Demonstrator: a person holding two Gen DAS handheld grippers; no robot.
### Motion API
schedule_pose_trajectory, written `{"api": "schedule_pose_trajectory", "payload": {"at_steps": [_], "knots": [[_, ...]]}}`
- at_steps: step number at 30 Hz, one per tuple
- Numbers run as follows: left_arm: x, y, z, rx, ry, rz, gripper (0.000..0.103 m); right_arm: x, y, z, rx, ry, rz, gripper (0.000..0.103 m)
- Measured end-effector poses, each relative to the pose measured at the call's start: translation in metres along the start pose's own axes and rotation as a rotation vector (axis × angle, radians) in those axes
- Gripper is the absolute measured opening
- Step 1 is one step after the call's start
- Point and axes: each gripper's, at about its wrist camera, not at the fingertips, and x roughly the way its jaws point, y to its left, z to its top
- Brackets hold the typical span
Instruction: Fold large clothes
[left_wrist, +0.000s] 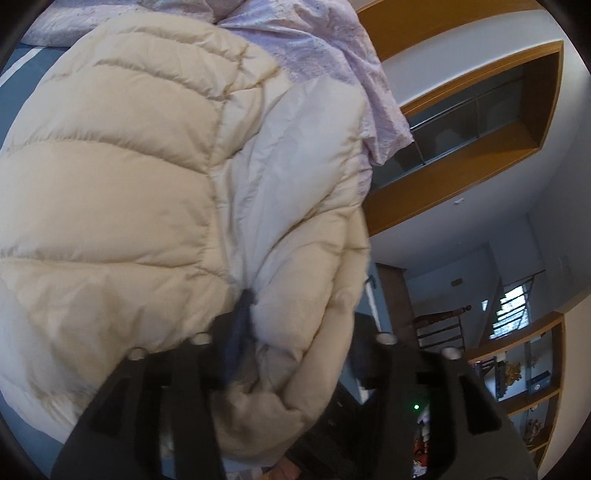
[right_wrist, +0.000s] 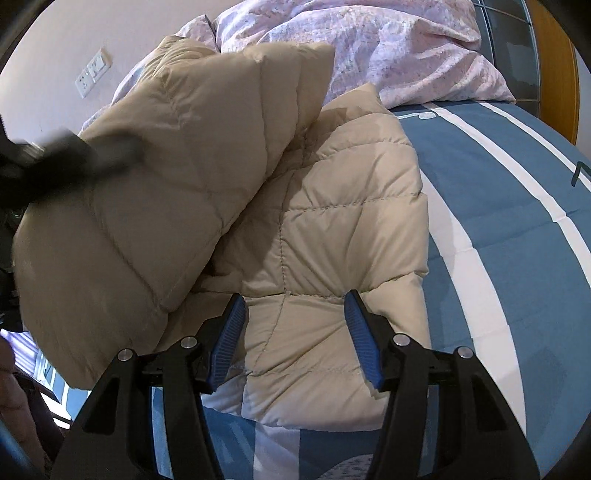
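Note:
A beige puffer jacket (left_wrist: 129, 184) lies on the bed, and its pale lining (left_wrist: 295, 147) shows in the left wrist view. My left gripper (left_wrist: 303, 317) is open, and a thick fold of the jacket's edge fills the gap between its fingers. In the right wrist view that gripper is a dark blur (right_wrist: 110, 153) at the left edge of a raised jacket flap (right_wrist: 177, 166). My right gripper (right_wrist: 294, 299) is open, its blue pads (right_wrist: 360, 332) either side of the jacket's flat lower part (right_wrist: 332, 229), clamping nothing.
The bed has a blue sheet with white stripes (right_wrist: 498, 184). A lilac patterned quilt (right_wrist: 369, 48) is bunched at its far end. Wooden wall shelves (left_wrist: 480, 155) and a wooden chair (left_wrist: 439, 328) stand past the bed's edge. A wall socket (right_wrist: 92, 74) is at the left.

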Motion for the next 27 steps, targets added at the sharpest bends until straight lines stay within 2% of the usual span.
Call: {"api": "schedule_pose_trajectory", "payload": {"at_steps": [1,3,8,14,22,27], "knots": [[-0.005,-0.002,0.001,0.0,-0.003,-0.015,0.063,0.0,-0.001,0.0,0.003,0.0,0.0,0.058],[-0.014,-0.006,0.0,0.01,-0.01,-0.026,0.067,0.0,-0.004,0.003,0.008,-0.001,-0.001,0.058],[-0.042,-0.01,-0.002,0.052,-0.051,0.014,0.07,-0.006,-0.012,0.004,0.03,-0.005,-0.003,0.058],[-0.082,0.01,0.002,0.073,-0.125,0.157,0.072,-0.015,-0.02,0.006,0.059,-0.017,-0.02,0.058],[-0.103,0.058,0.009,0.06,-0.182,0.372,0.072,-0.039,-0.034,0.021,0.087,-0.063,-0.079,0.058],[-0.094,0.079,0.009,0.028,-0.153,0.404,0.072,-0.055,-0.044,0.035,0.112,-0.101,-0.095,0.058]]}}
